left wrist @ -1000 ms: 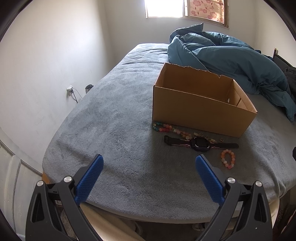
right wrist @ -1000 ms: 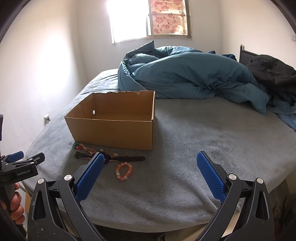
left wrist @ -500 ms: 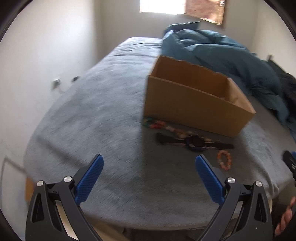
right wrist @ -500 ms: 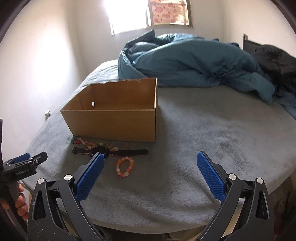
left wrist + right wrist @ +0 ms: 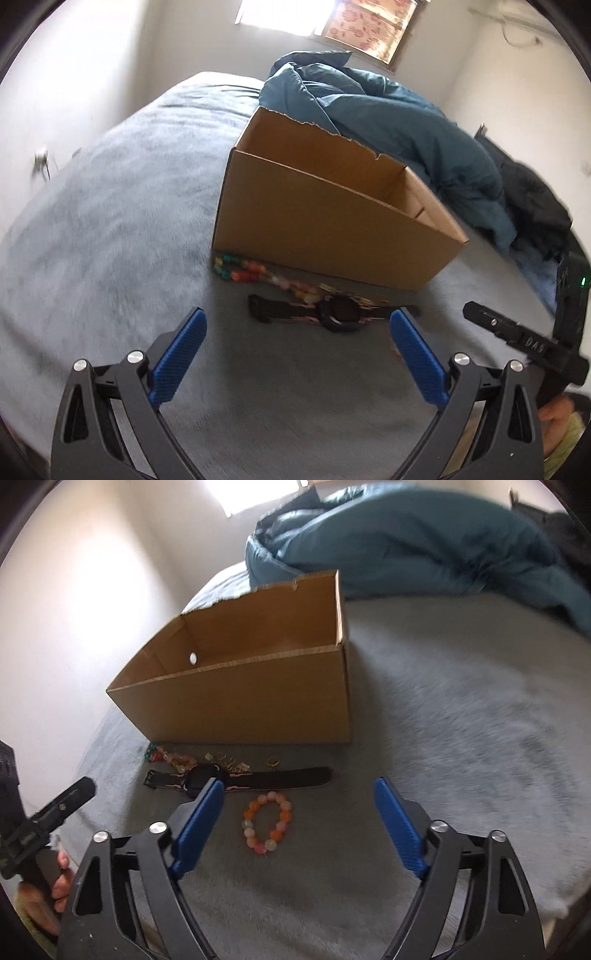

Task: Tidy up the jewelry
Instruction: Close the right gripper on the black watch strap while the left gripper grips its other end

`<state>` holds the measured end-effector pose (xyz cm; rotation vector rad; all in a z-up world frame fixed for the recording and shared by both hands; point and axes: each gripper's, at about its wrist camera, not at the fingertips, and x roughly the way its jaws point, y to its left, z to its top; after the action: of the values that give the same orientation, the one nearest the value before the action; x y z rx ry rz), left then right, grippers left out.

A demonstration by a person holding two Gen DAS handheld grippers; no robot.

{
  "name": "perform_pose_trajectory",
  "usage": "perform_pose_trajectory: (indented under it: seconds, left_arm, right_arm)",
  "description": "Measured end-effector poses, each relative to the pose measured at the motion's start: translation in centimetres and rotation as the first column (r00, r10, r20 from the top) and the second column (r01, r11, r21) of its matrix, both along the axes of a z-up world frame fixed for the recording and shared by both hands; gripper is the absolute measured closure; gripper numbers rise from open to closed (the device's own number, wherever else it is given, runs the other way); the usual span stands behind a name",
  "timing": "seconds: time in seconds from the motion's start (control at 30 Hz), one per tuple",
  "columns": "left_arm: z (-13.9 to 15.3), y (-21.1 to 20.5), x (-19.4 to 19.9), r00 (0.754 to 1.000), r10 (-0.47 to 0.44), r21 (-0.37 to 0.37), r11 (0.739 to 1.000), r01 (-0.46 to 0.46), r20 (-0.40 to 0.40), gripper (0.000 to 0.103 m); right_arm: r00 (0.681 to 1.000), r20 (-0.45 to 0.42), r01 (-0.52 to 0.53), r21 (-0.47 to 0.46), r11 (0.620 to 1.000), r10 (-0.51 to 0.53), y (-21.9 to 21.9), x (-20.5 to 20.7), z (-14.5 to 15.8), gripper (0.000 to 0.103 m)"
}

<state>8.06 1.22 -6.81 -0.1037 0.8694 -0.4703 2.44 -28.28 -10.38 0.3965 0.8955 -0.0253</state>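
An open cardboard box (image 5: 332, 225) (image 5: 251, 709) stands on the grey bed. In front of it lie a multicoloured bead strand (image 5: 243, 271) (image 5: 170, 758), small gold rings (image 5: 236, 762), a black watch (image 5: 340, 312) (image 5: 236, 781) and a pink-orange bead bracelet (image 5: 267, 825). My right gripper (image 5: 299, 814) hovers just above the bracelet; its jaws are closing, with the bracelet lying between them and untouched. My left gripper (image 5: 295, 341) is open, close in front of the watch, holding nothing.
A crumpled teal duvet (image 5: 388, 122) (image 5: 406, 542) and dark clothing (image 5: 528, 199) lie behind the box. The bed's front edge runs just below both grippers. A hand (image 5: 55, 882) grips the left tool's handle. A wall socket (image 5: 40, 158) sits at left.
Both grippers have dropped and tilted down toward the jewelry, which now looks bigger and nearer. The right gripper's jaws have narrowed a little.
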Motion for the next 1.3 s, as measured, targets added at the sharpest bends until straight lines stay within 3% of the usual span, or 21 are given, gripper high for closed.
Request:
perform_pose_trajectory:
  seconds: [0.17, 0.4, 0.67, 0.87, 1.07, 1.3]
  left_arm:
    - [-2.7, -0.7, 2.5, 0.999, -0.036, 0.059, 0.998, 0.038, -0.027, 0.009]
    - [-5.7, -0.7, 5.0, 0.997, -0.039, 0.088, 0.995, 0.044, -0.064, 0.040]
    - [-7.0, -1.2, 5.3, 0.998, -0.039, 0.105, 0.994, 0.045, -0.056, 0.052]
    - [-7.4, -1.4, 5.2, 0.999, -0.029, 0.139, 0.990, 0.035, -0.042, 0.070]
    - [-6.7, -2.3, 4.5, 1.000, -0.008, 0.204, 0.979, 0.007, 0.005, 0.096]
    - [-4.7, -2.0, 2.8, 0.998, -0.030, 0.191, 0.981, 0.020, 0.047, 0.099]
  right_arm:
    - [0.997, -0.071, -0.015, 0.096, 0.995, 0.022, -0.9, 2.1, -2.6, 0.045]
    - [0.992, -0.122, 0.001, 0.148, 0.989, 0.017, -1.7, 4.0, -5.2, 0.064]
    - [0.992, -0.129, 0.027, 0.165, 0.986, -0.005, -1.9, 5.8, -6.9, 0.067]
    - [0.990, -0.139, 0.017, 0.136, 0.991, 0.002, -1.2, 5.9, -7.1, 0.070]
    - [0.988, -0.152, 0.012, 0.064, 0.998, -0.002, -0.1, 6.4, -6.5, 0.097]
    - [0.996, -0.092, -0.008, 0.076, 0.997, 0.015, -0.1, 5.0, -3.2, 0.102]
